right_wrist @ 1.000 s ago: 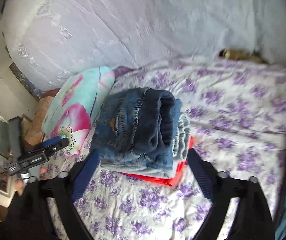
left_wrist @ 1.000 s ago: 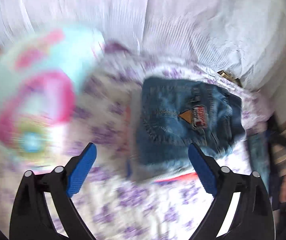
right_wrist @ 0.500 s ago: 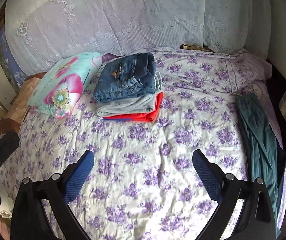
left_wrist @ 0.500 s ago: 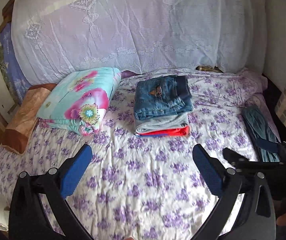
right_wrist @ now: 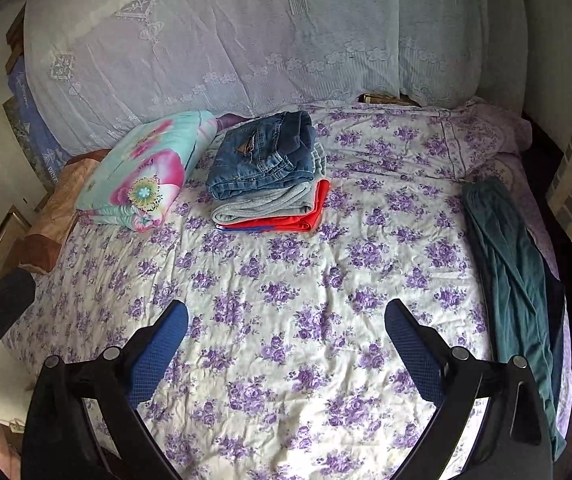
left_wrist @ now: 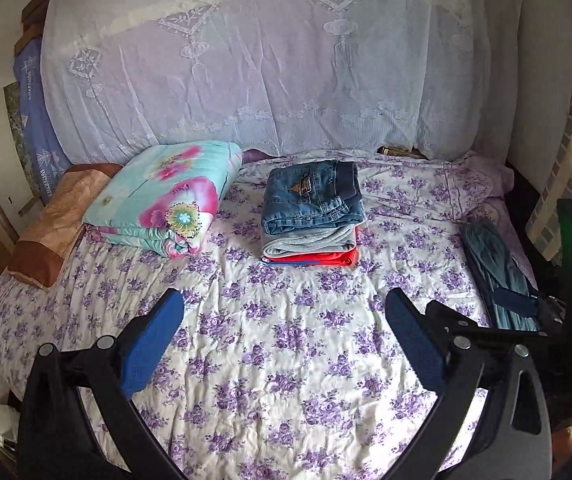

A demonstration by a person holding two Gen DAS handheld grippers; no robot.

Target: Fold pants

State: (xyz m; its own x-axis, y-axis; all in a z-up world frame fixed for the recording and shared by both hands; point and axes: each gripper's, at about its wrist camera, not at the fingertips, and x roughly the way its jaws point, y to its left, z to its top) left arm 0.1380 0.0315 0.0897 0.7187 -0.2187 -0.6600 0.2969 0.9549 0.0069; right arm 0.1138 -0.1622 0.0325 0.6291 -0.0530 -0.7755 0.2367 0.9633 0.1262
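Across the bed (right_wrist: 286, 320), a folded stack (right_wrist: 270, 184) sits near the pillow, while unfolded green pants (right_wrist: 513, 272) lie along the right edge. Judging by that, the pants come next: grip the waistband and drag them onto open sheet. Right gripper (right_wrist: 286, 340) and left gripper (left_wrist: 284, 328) hover spread, empty.

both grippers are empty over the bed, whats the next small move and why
Probably swing the right gripper toward the teal pants lying unfolded along the right edge of the bed. The stack of folded clothes, jeans on top, looks done, and both the right and left gripper have open jaws holding nothing.
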